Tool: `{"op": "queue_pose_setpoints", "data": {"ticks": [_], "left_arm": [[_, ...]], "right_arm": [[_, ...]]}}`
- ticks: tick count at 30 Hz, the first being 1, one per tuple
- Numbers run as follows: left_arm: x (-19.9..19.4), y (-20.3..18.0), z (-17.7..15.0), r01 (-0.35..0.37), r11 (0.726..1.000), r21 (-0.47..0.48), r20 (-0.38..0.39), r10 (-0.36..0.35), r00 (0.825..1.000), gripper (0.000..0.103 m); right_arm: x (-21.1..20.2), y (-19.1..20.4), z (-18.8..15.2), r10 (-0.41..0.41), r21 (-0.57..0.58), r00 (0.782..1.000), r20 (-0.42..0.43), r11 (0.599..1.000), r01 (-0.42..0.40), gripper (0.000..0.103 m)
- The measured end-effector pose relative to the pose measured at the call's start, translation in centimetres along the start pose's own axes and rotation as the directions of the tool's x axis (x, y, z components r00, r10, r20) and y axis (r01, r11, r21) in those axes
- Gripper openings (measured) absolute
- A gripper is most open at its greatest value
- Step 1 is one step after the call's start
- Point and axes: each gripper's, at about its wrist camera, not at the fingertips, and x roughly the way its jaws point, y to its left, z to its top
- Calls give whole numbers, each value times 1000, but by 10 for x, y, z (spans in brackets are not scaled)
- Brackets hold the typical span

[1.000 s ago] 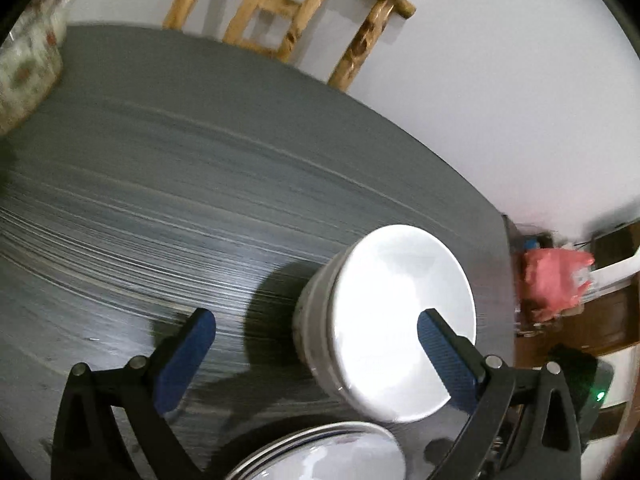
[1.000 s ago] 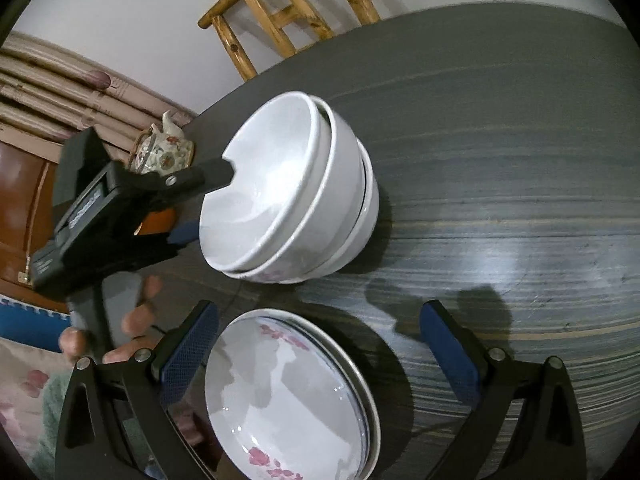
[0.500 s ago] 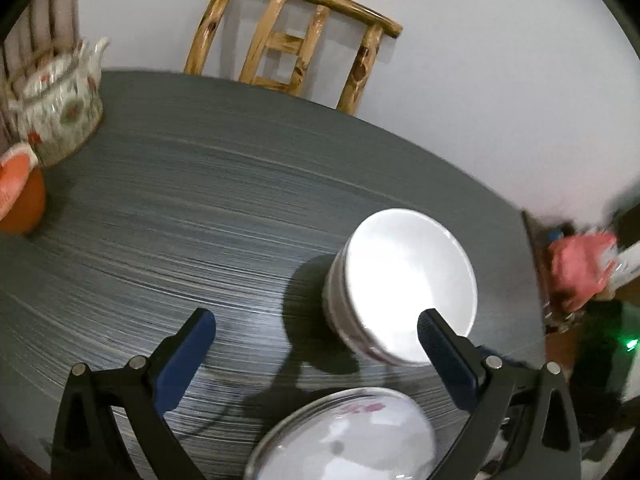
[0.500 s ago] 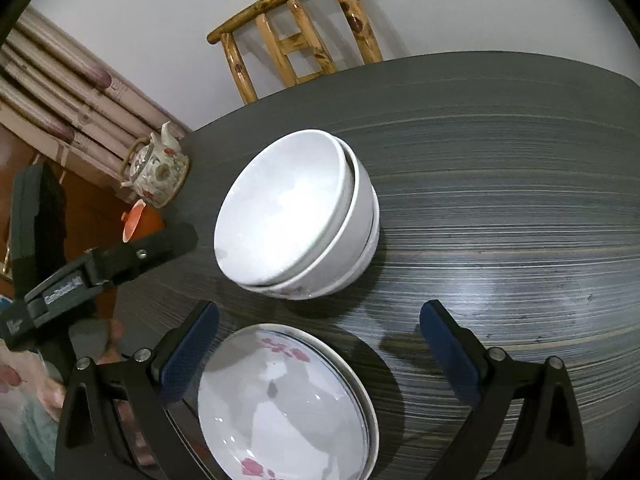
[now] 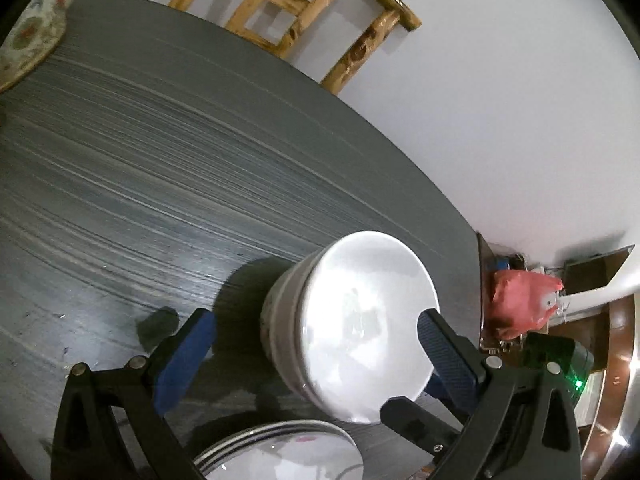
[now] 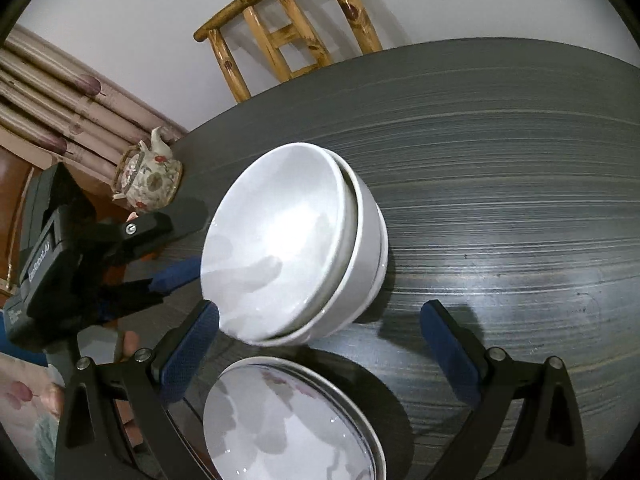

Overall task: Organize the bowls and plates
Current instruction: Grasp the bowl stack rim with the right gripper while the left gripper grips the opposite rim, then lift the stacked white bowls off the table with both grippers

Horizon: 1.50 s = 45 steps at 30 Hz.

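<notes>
Dark table (image 6: 500, 160) carries nested white bowls (image 6: 296, 240) beside stacked plates (image 6: 288, 428).

Left gripper (image 5: 316, 344) jaws spread wide — one blue pad (image 6: 176, 276) reaches in. Right gripper (image 6: 320, 336) gapes equally wide — nothing gripped.

Plates (image 6: 288, 424) cut off by bottom edge in both views, count unreadable. Bowl (image 5: 360, 332) hides the left gripper's right fingertip (image 5: 430, 320). Teapot (image 5: 28, 36) cropped at left edge, blurred. Hand (image 6: 130, 344) mostly behind gripper frames. Bowl count unclear.
</notes>
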Motion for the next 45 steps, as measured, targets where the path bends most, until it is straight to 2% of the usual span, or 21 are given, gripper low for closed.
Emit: {"op": "queue_pose_setpoints", "data": {"ticks": [4,13,23,31,37,45], "left_arm": [[18,2,6,28,999,-16,-28,-28,999,103],[49,10,18,7,999,-36,-71,-10,997,103],[68,23,24,23,998,-54,-106,-28,994,103],[81,18,27,30,998,-46,-145,-37,989,103],[86,11,24,16,1000,-15,-163,-18,986,103],[96,-5,17,34,999,-6,-195,-35,980,103]], "right_arm": [[13,-4,4,13,13,1000,-23,1000,-13,101],[35,-8,13,32,17,998,-52,999,-31,101],[56,-13,15,80,39,993,-84,996,-77,101],[66,-15,15,133,58,986,-101,990,-128,101],[67,-15,17,135,45,986,-98,990,-131,102],[67,-15,17,161,48,984,-81,986,-158,102]]}}
